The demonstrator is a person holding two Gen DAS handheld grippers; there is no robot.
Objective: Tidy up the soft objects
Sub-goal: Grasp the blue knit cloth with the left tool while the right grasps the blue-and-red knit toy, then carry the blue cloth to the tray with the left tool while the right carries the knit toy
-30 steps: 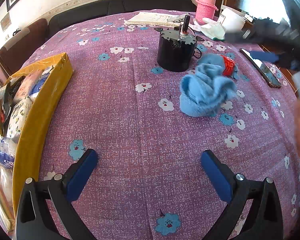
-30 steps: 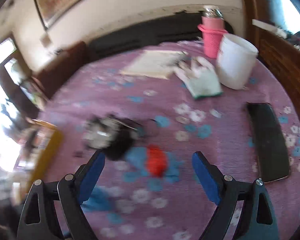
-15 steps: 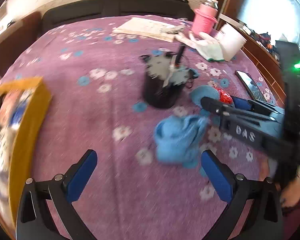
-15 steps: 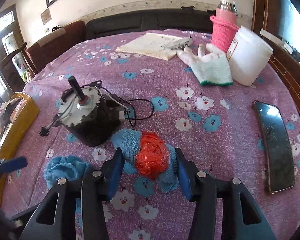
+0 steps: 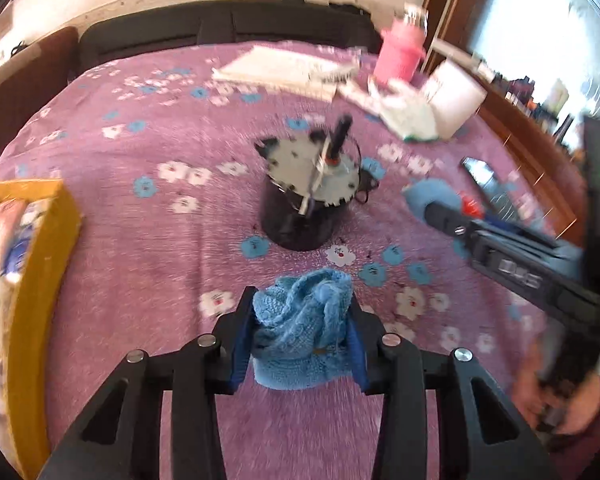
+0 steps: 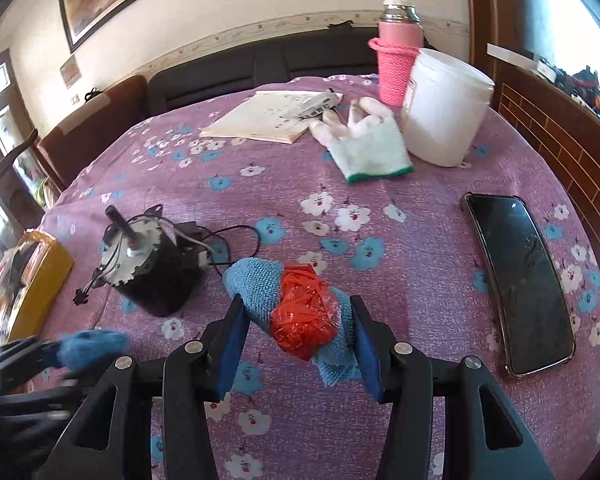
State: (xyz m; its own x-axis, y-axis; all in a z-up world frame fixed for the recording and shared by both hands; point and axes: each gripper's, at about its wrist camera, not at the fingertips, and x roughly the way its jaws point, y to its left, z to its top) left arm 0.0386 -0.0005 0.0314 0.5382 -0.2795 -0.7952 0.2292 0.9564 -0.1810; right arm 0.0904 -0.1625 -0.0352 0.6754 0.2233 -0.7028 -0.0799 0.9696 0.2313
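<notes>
Left gripper (image 5: 300, 334) closing on a soft, light blue cloth (image 5: 302, 336) near the table's (image 5: 148, 280) front edge — right gripper (image 6: 298, 332) clamped around the blue-and-red bundle (image 6: 300, 316) — both likely compress easily, so a mid-bulk grip suits.

R gripper (image 6: 298, 336) clamps blue cloth (image 6: 256, 286) w/ red bag (image 6: 304, 322) — motor (image 6: 148, 268) toward table's (image 6: 420, 248) left edge.

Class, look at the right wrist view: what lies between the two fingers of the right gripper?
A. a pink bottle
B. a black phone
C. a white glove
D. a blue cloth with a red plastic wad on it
D: the right gripper has the blue cloth with the red plastic wad between its fingers; the glove, phone and bottle lie farther off.
</notes>
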